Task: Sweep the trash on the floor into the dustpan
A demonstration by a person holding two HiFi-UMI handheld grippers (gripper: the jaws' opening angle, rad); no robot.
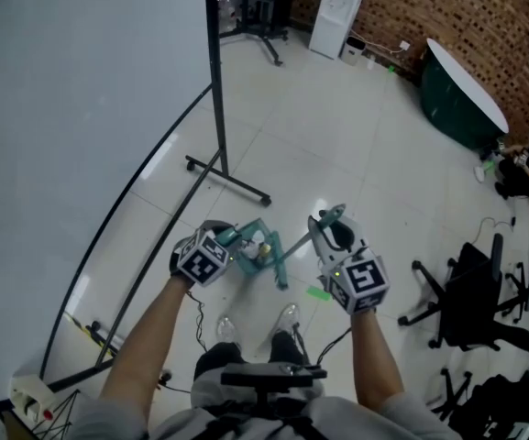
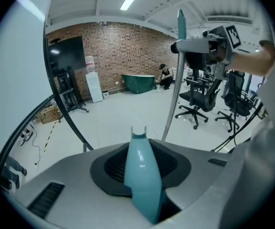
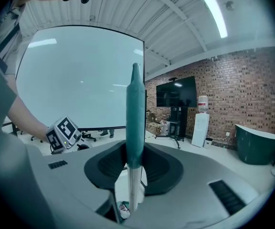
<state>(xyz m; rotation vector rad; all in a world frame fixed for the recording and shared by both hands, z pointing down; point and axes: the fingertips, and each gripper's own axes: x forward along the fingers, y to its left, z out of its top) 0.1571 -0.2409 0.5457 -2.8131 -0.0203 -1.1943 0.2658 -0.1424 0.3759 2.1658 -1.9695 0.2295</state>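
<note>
We see the left gripper with its fingers closed on the dustpan handle. The right gripper has its fingers clamped on the broom, right where the teal grip meets the silver tube. The dustpan sits low between the two grippers, ahead of the shoes. There is a pale bit at the pan; we can't tell if it is inside. A green scrap lies on the floor near the right gripper, on the person's side and off the pan mouth. Risks as we judge them:
- The sweep misses that scrap or flicks it past the pan, since it lies off line.
- The pan lip isn't flat on the floor, so trash slides under.
- The smooth tapered pan handle twists in the fingers.
- The broom is gripped high, so its head wobbles and knocks the pan.
- The stand leg nearby could catch the broom.
</note>
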